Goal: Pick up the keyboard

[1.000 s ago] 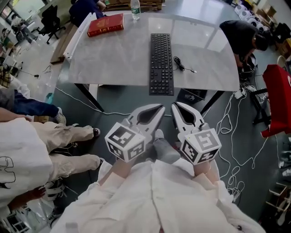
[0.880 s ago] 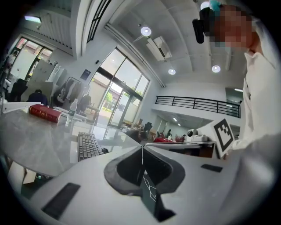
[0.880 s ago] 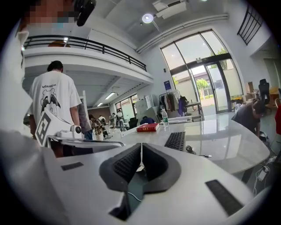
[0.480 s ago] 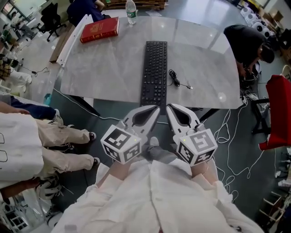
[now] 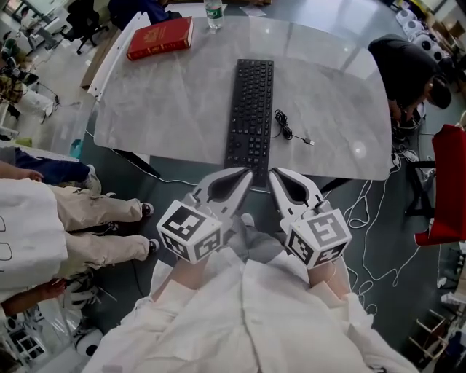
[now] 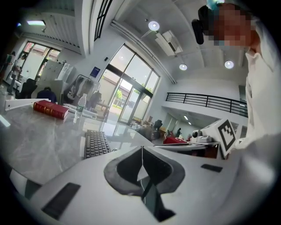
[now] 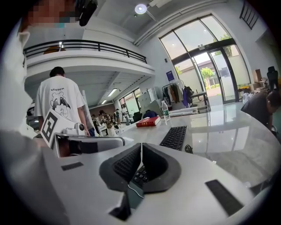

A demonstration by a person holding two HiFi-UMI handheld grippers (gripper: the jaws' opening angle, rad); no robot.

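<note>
Keyboard [image 5: 250, 111] lies lengthwise mid-frame on bench [image 5: 167, 109], near end at the bench's lower edge. Bare surface both sides; coiled cable [image 5: 287, 130] just right. Red book [image 5: 160, 38] and water bottle [image 5: 213, 13] upper left. Left gripper [image 5: 246, 173] and right gripper [image 5: 272, 175], jaws closed and empty, just below keyboard's near end.

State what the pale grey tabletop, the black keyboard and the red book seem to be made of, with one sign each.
Pale grey tabletop: polished stone or stone-look laminate; faint veining, glossy reflections.
Black keyboard: matt plastic; dull moulded keys.
Red book: hardback, perhaps cloth or leatherette; stiff flat cover, texture too small to tell.
</note>
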